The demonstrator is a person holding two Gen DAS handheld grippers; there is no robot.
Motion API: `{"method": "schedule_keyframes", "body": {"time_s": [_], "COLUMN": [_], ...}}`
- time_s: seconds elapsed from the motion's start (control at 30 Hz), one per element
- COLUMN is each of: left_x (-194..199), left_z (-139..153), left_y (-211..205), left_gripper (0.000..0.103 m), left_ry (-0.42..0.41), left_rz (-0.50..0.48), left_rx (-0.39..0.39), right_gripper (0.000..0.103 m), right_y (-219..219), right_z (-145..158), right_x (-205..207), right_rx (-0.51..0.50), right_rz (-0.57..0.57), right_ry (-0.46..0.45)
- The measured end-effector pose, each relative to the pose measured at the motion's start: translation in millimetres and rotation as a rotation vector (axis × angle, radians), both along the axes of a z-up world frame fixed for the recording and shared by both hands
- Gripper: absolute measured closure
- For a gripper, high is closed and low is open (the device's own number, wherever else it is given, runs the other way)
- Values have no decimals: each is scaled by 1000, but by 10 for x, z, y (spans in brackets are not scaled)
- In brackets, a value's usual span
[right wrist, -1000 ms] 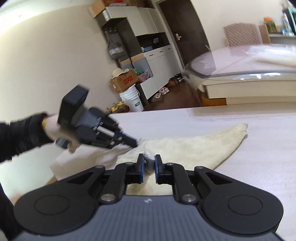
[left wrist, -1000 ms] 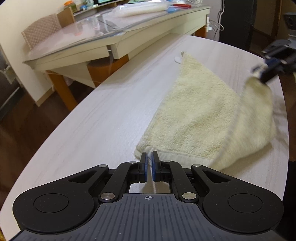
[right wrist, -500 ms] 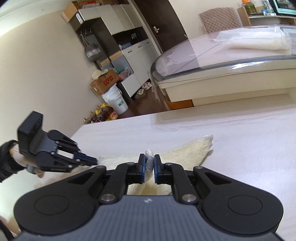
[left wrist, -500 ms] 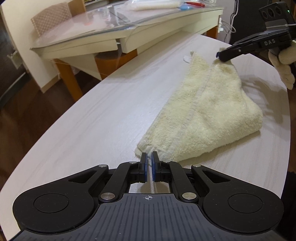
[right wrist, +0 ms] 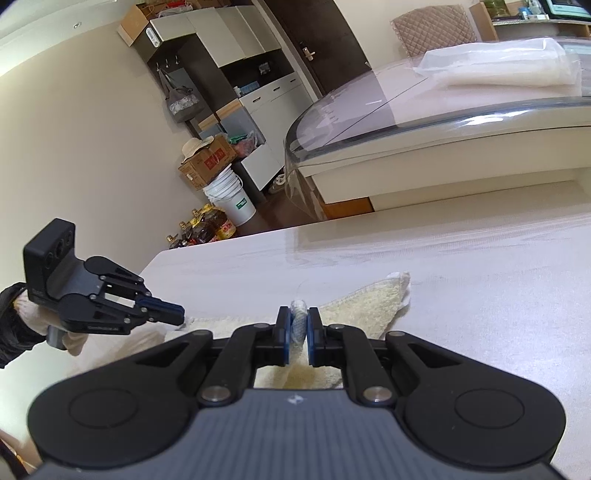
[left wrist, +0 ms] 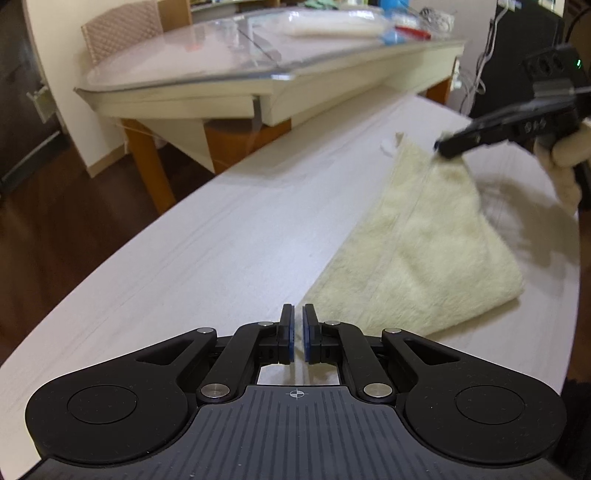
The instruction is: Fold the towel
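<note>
A cream towel (left wrist: 424, 251) lies folded over on the pale wooden table (left wrist: 184, 258). My left gripper (left wrist: 298, 317) is shut, and the towel's near corner meets its fingertips. In the right wrist view the left gripper (right wrist: 179, 314) points at that same corner. My right gripper (right wrist: 298, 325) is shut on a bunched corner of the towel (right wrist: 369, 306). Seen from the left wrist, the right gripper (left wrist: 441, 146) holds this upper layer low over the towel's far end, close to the far corner with its white tag. The underside fold is hidden.
A glass-topped table (left wrist: 221, 74) with a plastic-wrapped bundle stands just beyond the work table, with a quilted chair (left wrist: 122, 33) behind it. On the floor are a white bucket (right wrist: 229, 199), boxes and oil bottles (right wrist: 207, 229). A gloved hand (left wrist: 565, 155) holds the right gripper.
My right gripper has carried its towel corner across and down toward the far corner, laying the towel over itself. The left gripper has stayed at the near corner.
</note>
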State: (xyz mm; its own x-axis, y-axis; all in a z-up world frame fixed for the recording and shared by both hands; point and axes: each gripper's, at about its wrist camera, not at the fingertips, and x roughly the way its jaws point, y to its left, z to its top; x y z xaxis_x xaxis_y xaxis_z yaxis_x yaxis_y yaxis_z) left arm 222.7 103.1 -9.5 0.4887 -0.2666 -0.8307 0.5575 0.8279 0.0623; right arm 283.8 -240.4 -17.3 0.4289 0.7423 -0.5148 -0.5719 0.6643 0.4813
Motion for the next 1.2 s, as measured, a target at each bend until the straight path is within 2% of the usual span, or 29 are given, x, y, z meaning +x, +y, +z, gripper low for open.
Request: {"method": "schedule_keyframes", "body": {"time_s": [0.3, 0.53, 0.8, 0.87, 1.2], "left_x": [-41, 50, 14, 13, -68], "left_z": [2, 23, 19, 16, 124], "left_y": [-97, 28, 27, 36, 133], "left_gripper": [98, 97, 96, 93, 93], "left_ry": [6, 69, 54, 51, 2], "left_rz": [33, 95, 90, 97, 142], "left_rx": [43, -34, -32, -35, -32], "right_gripper": [93, 93, 93, 93, 88], "right_y": [-65, -28, 38, 26, -4], "right_z": [7, -104, -303, -313, -259], "right_x": [155, 455, 626, 614, 551], "right_rx": [5, 18, -35, -29, -56], "right_rz": [-60, -52, -50, -54, -80], "right_ry": [-22, 38, 66, 68, 47]}}
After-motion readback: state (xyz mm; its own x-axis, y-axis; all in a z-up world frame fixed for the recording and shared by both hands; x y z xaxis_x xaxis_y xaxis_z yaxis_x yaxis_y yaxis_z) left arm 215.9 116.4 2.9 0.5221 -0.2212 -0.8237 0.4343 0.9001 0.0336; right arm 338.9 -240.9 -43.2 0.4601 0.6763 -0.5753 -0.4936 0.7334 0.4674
